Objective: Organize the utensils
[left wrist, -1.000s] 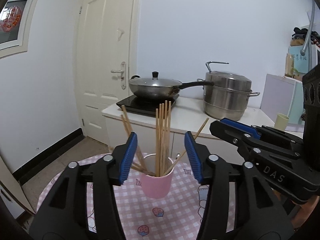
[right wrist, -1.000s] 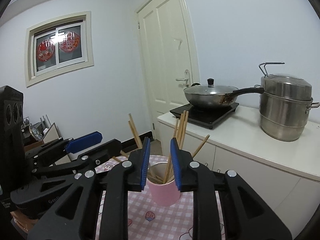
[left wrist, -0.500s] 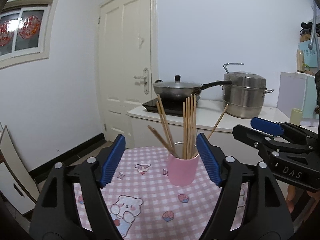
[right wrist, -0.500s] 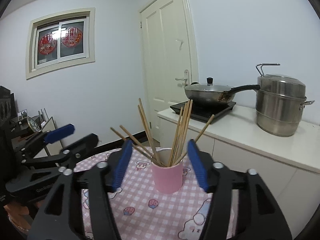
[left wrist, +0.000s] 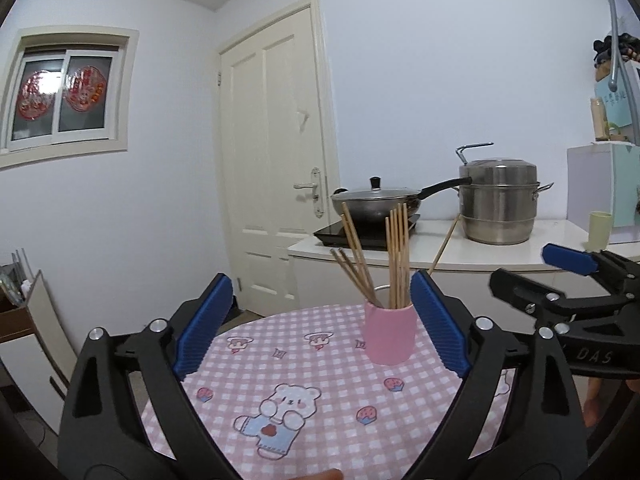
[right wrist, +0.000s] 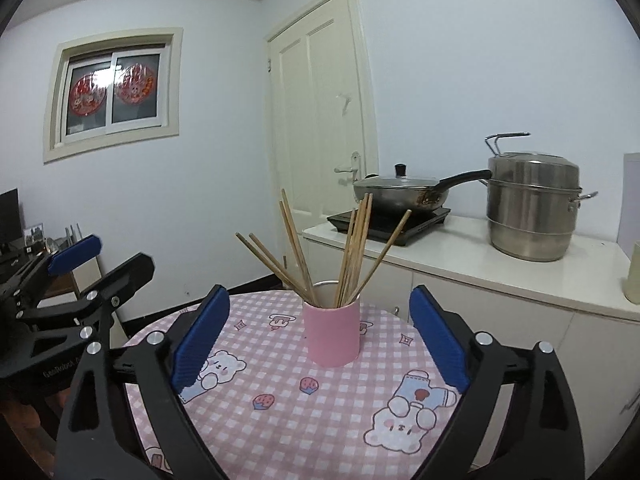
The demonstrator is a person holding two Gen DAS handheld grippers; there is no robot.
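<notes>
I have both claws spread wide, jaws having just been opening, and neither grips anything. Through the left claw (left wrist: 320, 324) I see the pink cup (left wrist: 387, 334) standing upright on the checked cloth (left wrist: 304, 384), at about two o'clock from the middle of the view, just beside the right blue pad but apart from it. The chopsticks (left wrist: 396, 256) stand in the cup, some upright, some leaning toward ten o'clock. Through the right claw (right wrist: 320, 334) the cup (right wrist: 331, 334) sits at the centre, between the pads and beyond them, untouched. The left claw (right wrist: 76, 256) shows at nine o'clock there. At one o'clock, a counter (right wrist: 520, 268) carries a pan (right wrist: 400, 194) and a steel pot (right wrist: 532, 208).
</notes>
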